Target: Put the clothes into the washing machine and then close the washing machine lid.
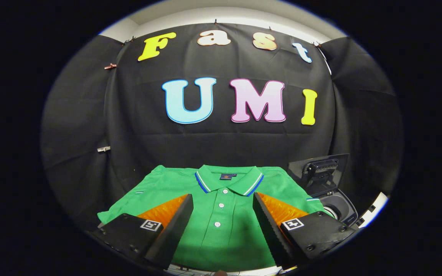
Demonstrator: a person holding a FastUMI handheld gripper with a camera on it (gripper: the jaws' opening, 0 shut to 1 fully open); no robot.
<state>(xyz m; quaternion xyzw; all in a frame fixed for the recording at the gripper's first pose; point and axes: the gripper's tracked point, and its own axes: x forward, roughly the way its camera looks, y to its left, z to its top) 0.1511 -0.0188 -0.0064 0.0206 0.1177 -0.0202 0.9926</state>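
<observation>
A green polo shirt (221,226) lies spread flat on the black-covered table, collar toward the booth wall, its button placket running between my fingers. My gripper (223,201) hovers over the shirt's lower front, open wide, with nothing between the black-and-orange fingers (175,222). To the right of the shirt, beyond my right finger, sits a small dark washing machine (334,205) with its lid (320,172) raised upright and the round drum opening showing below it.
Black cloth covers the table and the wall behind. A white strip of table edge (374,209) shows just right of the washing machine. A small clip (104,148) hangs on the cloth at the left.
</observation>
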